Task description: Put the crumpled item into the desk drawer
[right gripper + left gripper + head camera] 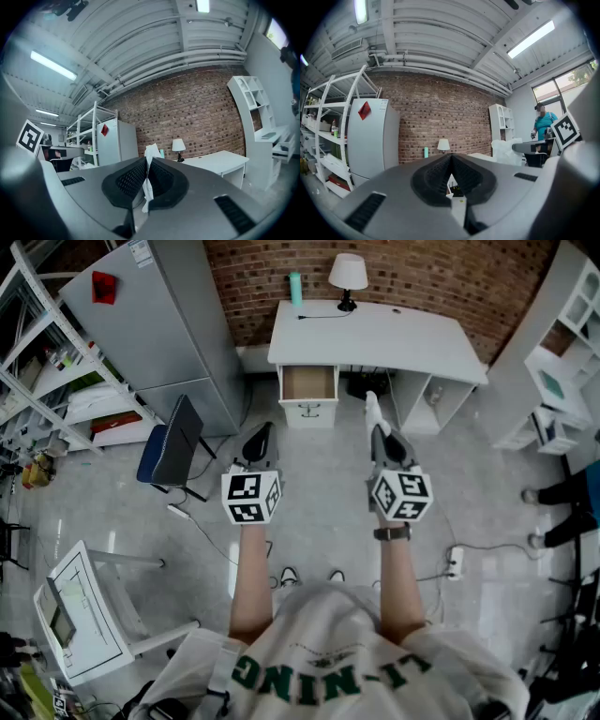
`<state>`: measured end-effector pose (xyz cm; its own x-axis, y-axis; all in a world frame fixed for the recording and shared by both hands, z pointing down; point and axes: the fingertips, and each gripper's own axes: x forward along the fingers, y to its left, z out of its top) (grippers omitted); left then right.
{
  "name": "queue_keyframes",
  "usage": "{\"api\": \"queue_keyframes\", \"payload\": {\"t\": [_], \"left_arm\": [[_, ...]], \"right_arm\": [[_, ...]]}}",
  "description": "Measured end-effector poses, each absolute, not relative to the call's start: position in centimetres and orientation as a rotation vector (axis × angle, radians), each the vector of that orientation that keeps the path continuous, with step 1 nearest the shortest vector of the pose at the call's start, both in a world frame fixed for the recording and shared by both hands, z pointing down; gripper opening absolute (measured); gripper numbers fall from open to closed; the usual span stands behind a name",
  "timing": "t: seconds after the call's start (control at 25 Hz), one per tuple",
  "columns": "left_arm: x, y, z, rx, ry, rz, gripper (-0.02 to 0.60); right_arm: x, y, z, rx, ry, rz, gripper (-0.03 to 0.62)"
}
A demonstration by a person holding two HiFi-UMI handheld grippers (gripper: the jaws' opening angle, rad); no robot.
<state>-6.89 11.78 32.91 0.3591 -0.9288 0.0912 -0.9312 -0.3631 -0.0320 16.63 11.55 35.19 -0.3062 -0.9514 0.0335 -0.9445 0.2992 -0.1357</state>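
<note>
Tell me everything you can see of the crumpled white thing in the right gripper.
The crumpled white paper-like item looks thin, creased and soft. The right gripper is shut on its middle; one end pokes past the tips, another hangs below. It is held in the air, short of the white desk's open drawer.

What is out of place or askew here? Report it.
The desk drawer stands pulled out, its inside looking bare. A crumpled white item sticks out of the shut right gripper. A power strip lies loose on the floor.
</note>
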Motion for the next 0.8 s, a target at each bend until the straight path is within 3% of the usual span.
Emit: {"api": "queue_keyframes", "payload": {"t": [0.8], "left_arm": [[-0.9, 14.6, 33.4, 2.557, -1.762, 0.200, -0.002]], "right_arm": [[19.8, 14.6, 35.3, -1.634, 2.508, -0.242, 0.005]]}}
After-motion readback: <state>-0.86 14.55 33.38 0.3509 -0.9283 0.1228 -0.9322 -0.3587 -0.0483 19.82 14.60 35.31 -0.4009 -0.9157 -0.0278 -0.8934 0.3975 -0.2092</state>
